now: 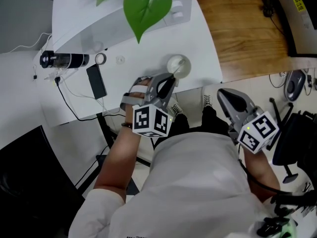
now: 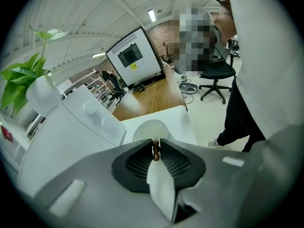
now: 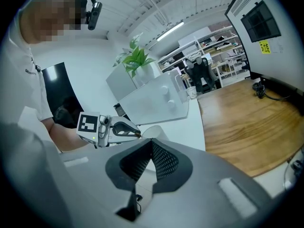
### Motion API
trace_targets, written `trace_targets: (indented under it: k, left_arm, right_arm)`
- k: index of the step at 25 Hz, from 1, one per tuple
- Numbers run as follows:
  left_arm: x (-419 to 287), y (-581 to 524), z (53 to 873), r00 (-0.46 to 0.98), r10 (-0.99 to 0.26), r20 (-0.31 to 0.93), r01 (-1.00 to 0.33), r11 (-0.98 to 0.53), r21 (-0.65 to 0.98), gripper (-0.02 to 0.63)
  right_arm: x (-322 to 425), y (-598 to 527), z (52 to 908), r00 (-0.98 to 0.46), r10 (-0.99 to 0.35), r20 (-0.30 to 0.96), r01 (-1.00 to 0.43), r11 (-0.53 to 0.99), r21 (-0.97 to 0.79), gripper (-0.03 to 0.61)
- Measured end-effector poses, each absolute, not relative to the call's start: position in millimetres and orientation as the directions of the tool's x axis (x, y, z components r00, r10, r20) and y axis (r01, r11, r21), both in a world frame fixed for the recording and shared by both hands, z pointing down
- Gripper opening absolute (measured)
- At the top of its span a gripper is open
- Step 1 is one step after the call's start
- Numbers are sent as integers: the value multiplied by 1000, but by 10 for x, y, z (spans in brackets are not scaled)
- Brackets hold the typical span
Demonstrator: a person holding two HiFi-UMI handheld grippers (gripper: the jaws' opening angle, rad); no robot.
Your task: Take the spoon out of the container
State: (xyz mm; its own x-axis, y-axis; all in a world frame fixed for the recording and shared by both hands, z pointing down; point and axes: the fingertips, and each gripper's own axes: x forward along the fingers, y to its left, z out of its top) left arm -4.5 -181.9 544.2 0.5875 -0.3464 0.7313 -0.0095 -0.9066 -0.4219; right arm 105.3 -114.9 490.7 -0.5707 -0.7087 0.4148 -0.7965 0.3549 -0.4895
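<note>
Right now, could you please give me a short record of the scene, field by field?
surface: white table
container: white, round, near the table's edge
spoon: brown handle, rising from the container
left gripper: fingers closed on the spoon's handle
right gripper: fingers together, empty, held off the table
task: spoon not yet out

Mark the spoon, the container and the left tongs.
spoon (image 2: 155, 150): left gripper view, on its brown handle at the tongs' tips.
container (image 1: 173, 63): head view, on its white left wall.
left tongs (image 1: 171, 78): head view, midway between the tips.
</note>
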Motion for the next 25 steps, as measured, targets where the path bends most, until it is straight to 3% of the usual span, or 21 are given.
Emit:
trace_targets:
  k: [14, 25]
  left_arm:
    - [-82, -1852, 5321, 660, -334, 673, -215, -942, -257, 52]
    - [-275, -1917, 4737, 768, -402, 498, -444, -895, -38, 52]
  right_arm:
    - [1032, -1190, 4826, -578, -707, 408, -793, 371, -483, 6]
    - [943, -1339, 4635, -610, -698, 376, -772, 415, -482, 6]
